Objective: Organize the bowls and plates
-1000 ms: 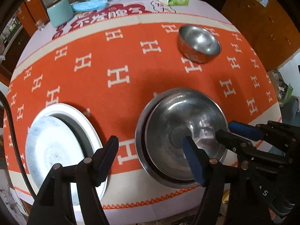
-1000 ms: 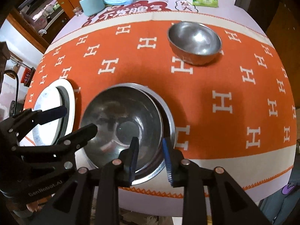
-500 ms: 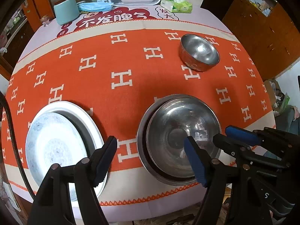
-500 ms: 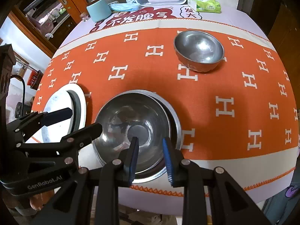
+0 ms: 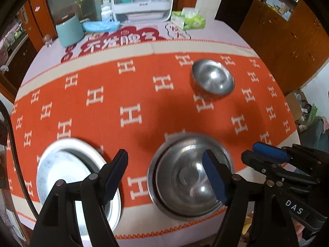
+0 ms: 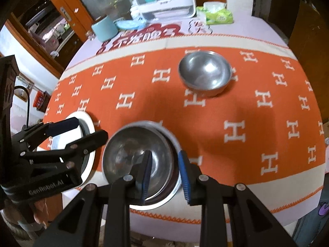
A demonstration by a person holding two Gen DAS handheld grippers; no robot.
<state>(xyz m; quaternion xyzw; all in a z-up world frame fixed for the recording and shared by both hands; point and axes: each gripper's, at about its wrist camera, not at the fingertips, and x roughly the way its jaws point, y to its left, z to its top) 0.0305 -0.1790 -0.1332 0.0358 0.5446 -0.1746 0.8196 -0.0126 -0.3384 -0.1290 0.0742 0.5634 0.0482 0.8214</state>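
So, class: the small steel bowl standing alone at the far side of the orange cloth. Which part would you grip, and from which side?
Grip the small steel bowl by its thin rim, coming down from above on the near edge, one finger inside and one outside. It sits upright and open-mouthed, its rounded polished wall would likely slip from a side pinch, and bare orange cloth leaves the approach clear.

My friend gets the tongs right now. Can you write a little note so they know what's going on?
Left tongs: open, holding nothing, above the near edge of the table between the white plates and the big bowls.
Right tongs: partly open, holding nothing, over the big bowls.
White plates: two stacked, near left.
Big bowls: a steel bowl sits inside a wider steel one, near middle.
Small bowl: alone, farther back on the orange cloth.
Done: plates stacked, two bowls nested.
Left: probably the small bowl goes into the big bowls.
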